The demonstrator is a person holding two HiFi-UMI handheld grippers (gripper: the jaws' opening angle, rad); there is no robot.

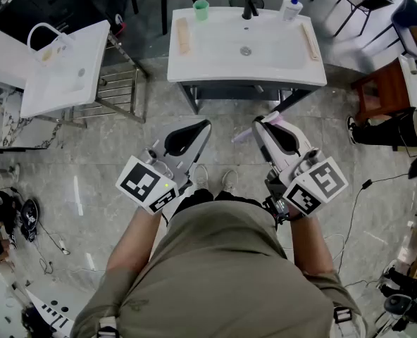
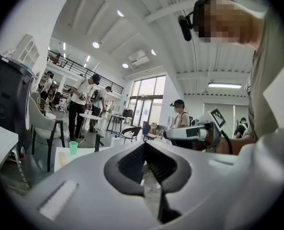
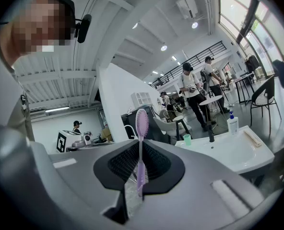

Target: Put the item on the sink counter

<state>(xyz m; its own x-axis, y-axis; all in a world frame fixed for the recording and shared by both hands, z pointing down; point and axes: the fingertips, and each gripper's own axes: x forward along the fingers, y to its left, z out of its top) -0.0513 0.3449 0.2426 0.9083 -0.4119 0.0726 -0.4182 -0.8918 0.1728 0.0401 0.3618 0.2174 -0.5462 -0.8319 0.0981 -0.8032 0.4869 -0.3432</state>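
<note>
A lilac toothbrush [image 3: 141, 121] stands upright between the jaws of my right gripper [image 3: 140, 150], which is shut on its handle. In the head view the right gripper [image 1: 260, 122] is held low in front of the person, and the toothbrush [image 1: 239, 136] sticks out to its left. My left gripper [image 1: 206, 124] is beside it, jaws together and empty; in its own view the left gripper [image 2: 145, 146] holds nothing. The white sink counter [image 1: 194, 65] stands ahead, above both grippers, and the sink counter [image 3: 238, 163] also shows at right in the right gripper view.
On the counter are a green cup [image 1: 201, 9], a black faucet [image 1: 250, 4], a soap bottle [image 1: 291, 8] and two wooden strips [image 1: 183, 35]. A second white sink unit [image 1: 60, 76] and a metal rack [image 1: 117, 90] stand left. A brown stool [image 1: 381, 90] is at right.
</note>
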